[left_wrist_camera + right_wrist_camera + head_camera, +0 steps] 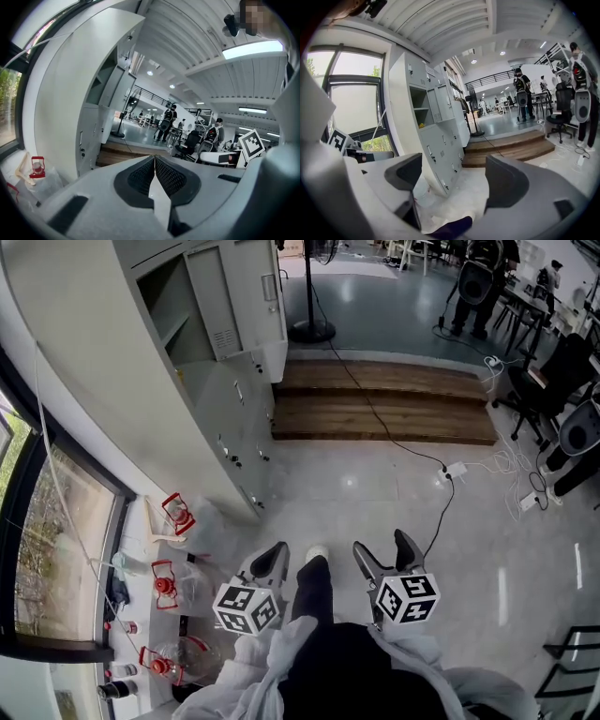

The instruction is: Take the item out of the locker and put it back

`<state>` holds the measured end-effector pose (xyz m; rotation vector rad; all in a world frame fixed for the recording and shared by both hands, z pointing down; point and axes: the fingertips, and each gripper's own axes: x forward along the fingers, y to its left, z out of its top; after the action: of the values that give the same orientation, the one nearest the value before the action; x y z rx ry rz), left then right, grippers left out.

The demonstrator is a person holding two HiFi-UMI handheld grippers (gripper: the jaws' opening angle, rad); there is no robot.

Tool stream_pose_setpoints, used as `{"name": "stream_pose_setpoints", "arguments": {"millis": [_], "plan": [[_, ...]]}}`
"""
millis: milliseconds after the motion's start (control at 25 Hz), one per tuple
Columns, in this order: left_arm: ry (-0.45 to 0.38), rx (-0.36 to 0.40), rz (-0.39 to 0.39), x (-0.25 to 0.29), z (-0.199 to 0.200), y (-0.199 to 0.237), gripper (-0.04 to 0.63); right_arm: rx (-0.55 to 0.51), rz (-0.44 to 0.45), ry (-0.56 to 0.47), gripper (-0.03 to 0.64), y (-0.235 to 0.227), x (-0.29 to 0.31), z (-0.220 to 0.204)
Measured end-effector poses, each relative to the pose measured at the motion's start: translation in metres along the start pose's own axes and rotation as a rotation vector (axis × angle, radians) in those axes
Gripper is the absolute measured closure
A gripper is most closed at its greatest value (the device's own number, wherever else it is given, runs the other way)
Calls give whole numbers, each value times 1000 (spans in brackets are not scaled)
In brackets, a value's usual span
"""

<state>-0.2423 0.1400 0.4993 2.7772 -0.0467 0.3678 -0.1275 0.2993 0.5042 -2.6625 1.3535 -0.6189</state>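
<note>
A bank of grey lockers (220, 409) runs along the left wall, some way ahead of both grippers. One upper locker (173, 306) stands open with its door (239, 292) swung out. In the right gripper view a small yellow item (421, 125) lies on the shelf of that open locker (419, 110). My left gripper (274, 556) is held low in front of the body, and its jaws meet with nothing between them (154, 161). The right gripper (382, 549) is beside it, jaws wide apart and empty (457, 176). Neither gripper touches the lockers.
Red lanterns (176, 512) and plastic bags sit on the floor by the window at the left. A wooden step (384, 404) crosses ahead, with a fan stand (311, 329) on it. A cable and power strip (455, 470) lie to the right. People and chairs are far back.
</note>
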Motion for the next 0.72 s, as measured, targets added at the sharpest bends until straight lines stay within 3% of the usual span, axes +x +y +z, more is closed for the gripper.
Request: {"name": "stream_pose_setpoints", "arguments": {"millis": [200,720], "plan": [[3,8,-7,23,7,8,582,-4,14,-6,213,-8,18,8],[-27,1,-4,112,68,63,581,-37,56,-7,213,-24,121,66]]}}
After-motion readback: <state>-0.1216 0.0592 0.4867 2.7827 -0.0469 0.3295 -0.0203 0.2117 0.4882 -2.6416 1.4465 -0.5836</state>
